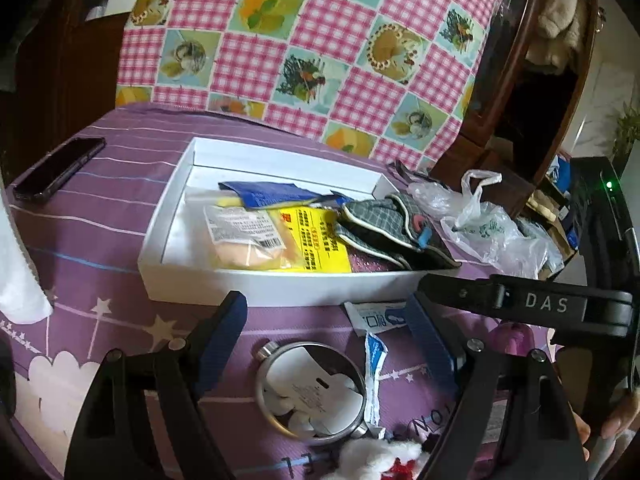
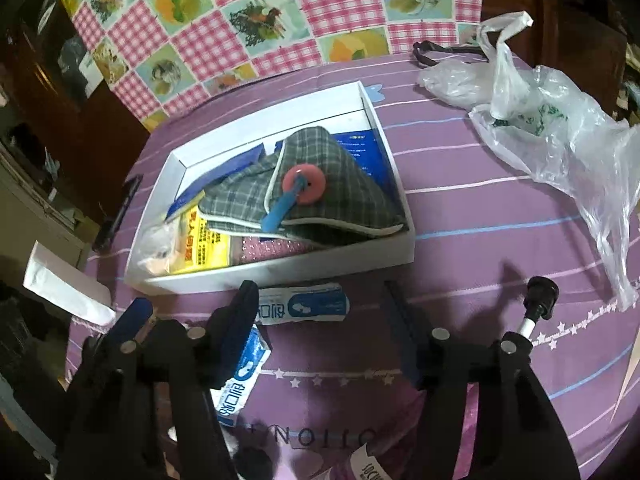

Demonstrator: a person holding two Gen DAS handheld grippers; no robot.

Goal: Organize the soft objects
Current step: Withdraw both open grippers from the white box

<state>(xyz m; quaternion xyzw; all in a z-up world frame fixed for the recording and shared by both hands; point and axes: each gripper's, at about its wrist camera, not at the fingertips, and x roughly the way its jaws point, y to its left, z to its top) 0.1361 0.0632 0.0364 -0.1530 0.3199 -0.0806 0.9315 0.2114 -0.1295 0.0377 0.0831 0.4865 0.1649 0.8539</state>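
Note:
A white shallow box (image 1: 256,286) (image 2: 280,268) sits on the purple bedspread. In it lie a grey plaid pouch (image 1: 384,224) (image 2: 320,184) with a pink button, a yellow packet (image 1: 308,240), a blue packet (image 1: 264,196) and a clear bag with a beige soft item (image 1: 244,240). Two white-blue bandage packets (image 2: 304,304) (image 2: 240,380) lie in front of the box. My left gripper (image 1: 328,320) is open and empty, above a round metal tin (image 1: 312,388). My right gripper (image 2: 320,312) is open and empty, over the bandage packets.
A dark phone (image 1: 60,168) lies at the left of the bed. A crumpled clear plastic bag (image 2: 552,128) (image 1: 488,224) lies at the right. A checked pink pillow (image 1: 304,44) stands behind. A white fluffy item (image 1: 376,460) lies near the tin.

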